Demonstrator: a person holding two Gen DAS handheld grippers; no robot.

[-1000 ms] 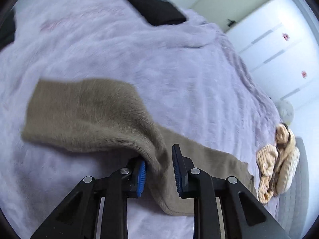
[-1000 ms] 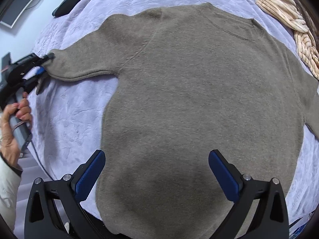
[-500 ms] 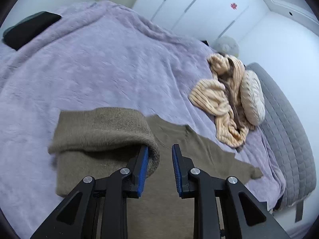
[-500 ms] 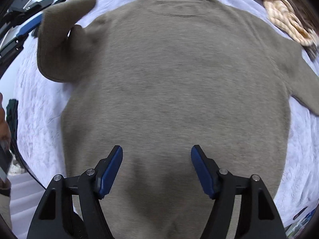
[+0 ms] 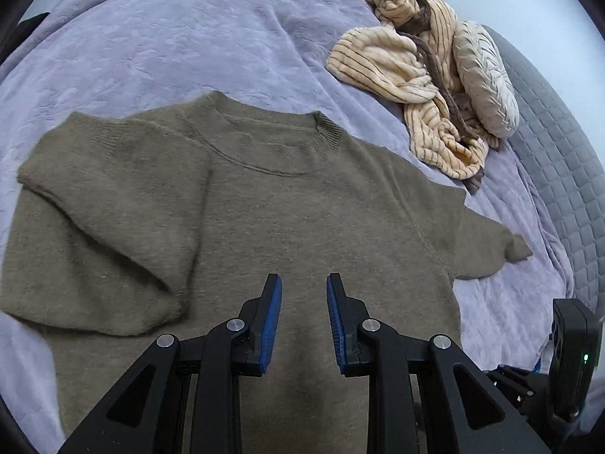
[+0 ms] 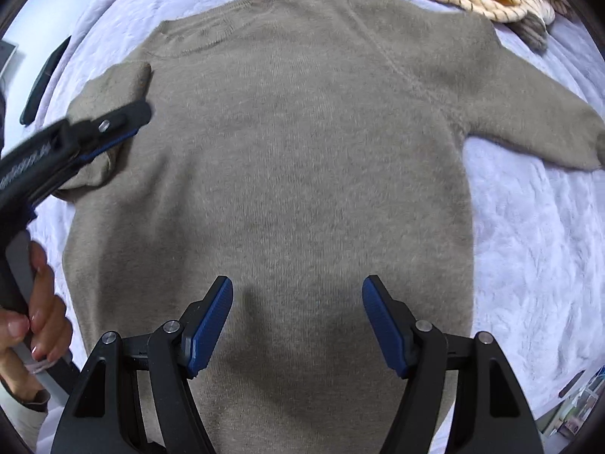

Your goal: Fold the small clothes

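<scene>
An olive-brown knit sweater (image 5: 295, 219) lies flat on the lavender bedspread (image 5: 170, 45), neck away from me. Its left sleeve (image 5: 102, 227) is folded in over the body; the right sleeve (image 6: 529, 121) still lies stretched out to the side. My left gripper (image 5: 304, 314) is open and empty above the sweater's lower body; it also shows in the right wrist view (image 6: 109, 128) beside the folded sleeve. My right gripper (image 6: 298, 321) is wide open and empty above the sweater's lower middle.
A cream striped garment (image 5: 408, 68) and a pale ribbed pillow (image 5: 484, 75) lie at the far right. A grey quilted cover (image 5: 567, 159) runs along the right edge. A dark flat object (image 6: 45, 79) lies on the bed at left.
My left gripper carried the left sleeve over onto the sweater's body, let it go, and now hovers open. My right gripper narrowed and came closer to the sweater.
</scene>
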